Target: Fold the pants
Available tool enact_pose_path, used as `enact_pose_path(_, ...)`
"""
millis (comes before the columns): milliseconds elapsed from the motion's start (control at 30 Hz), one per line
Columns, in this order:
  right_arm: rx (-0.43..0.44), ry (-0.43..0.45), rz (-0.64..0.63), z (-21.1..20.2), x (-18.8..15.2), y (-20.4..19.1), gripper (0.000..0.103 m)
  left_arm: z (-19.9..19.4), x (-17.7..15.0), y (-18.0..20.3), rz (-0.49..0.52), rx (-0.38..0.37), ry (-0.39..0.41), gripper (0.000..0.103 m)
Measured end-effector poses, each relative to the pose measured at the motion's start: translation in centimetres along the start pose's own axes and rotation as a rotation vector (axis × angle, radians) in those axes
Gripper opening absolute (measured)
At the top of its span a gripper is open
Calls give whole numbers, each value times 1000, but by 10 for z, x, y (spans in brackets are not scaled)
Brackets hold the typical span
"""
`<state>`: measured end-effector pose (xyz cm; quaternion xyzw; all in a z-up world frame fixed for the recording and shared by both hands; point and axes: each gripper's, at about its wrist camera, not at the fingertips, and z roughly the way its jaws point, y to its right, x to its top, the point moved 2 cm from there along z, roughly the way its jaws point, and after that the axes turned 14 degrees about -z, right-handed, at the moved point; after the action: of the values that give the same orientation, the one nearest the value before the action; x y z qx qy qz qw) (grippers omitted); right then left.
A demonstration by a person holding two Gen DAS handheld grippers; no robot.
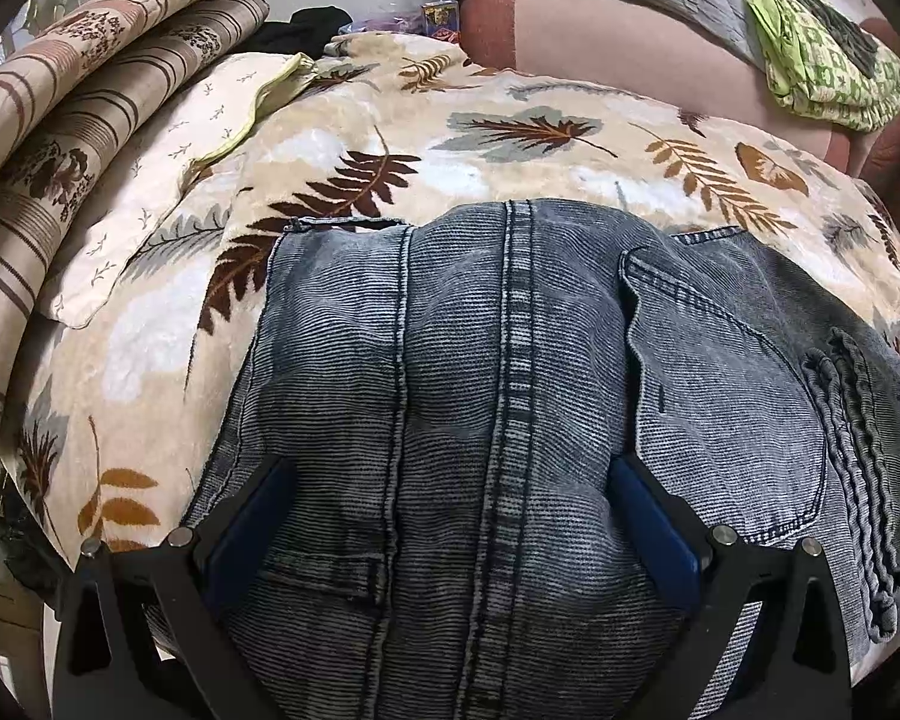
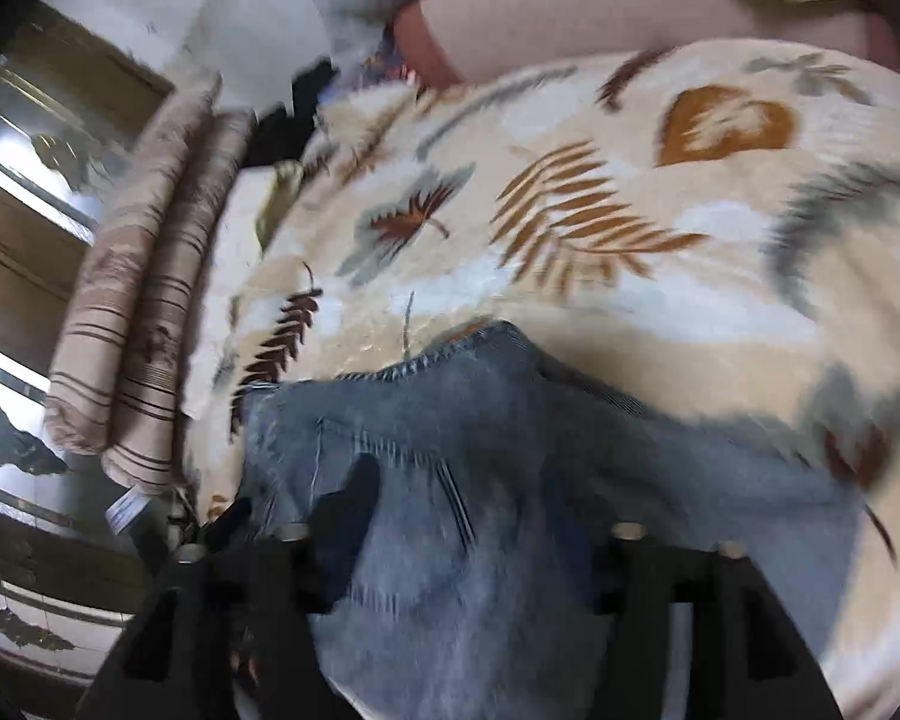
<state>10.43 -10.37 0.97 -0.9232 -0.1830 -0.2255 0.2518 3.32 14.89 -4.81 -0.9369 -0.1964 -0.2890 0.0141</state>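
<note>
Grey-blue denim pants (image 1: 510, 390) lie on a cream bedspread with leaf prints (image 1: 510, 150). In the left wrist view a thick seam runs up the middle and a back pocket sits at the right. My left gripper (image 1: 450, 516) is wide open, its blue-padded fingers (image 1: 246, 534) pressed on either side of a raised bulge of denim. In the blurred right wrist view the pants (image 2: 480, 480) fill the lower middle. My right gripper (image 2: 468, 546) has its fingers spread, with denim bunched between them; the blur hides whether they pinch it.
Striped beige pillows (image 1: 60, 138) are stacked at the left, also in the right wrist view (image 2: 144, 312). A cream pillow (image 1: 150, 192) lies beside them. A pink bolster (image 1: 630, 42), a grey quilt and a green patterned cloth (image 1: 822, 60) lie at the back.
</note>
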Motion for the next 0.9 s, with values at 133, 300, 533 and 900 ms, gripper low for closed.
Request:
enact_pose_path(133, 167, 92, 194, -41, -78, 16, 64, -1, -2, 1, -10, 3, 22, 103)
enact_pose_path(300, 349, 7, 378, 14, -167, 40, 45, -3, -1, 3, -13, 9, 37, 103)
enact_pose_path(533, 463, 186, 260, -44, -143, 11, 69, -58, -8, -22, -186, -69, 91, 103)
enact_pose_path(900, 594, 194, 296, -25, -139, 4, 72, -76, -40, -67, -483, -133, 12, 103)
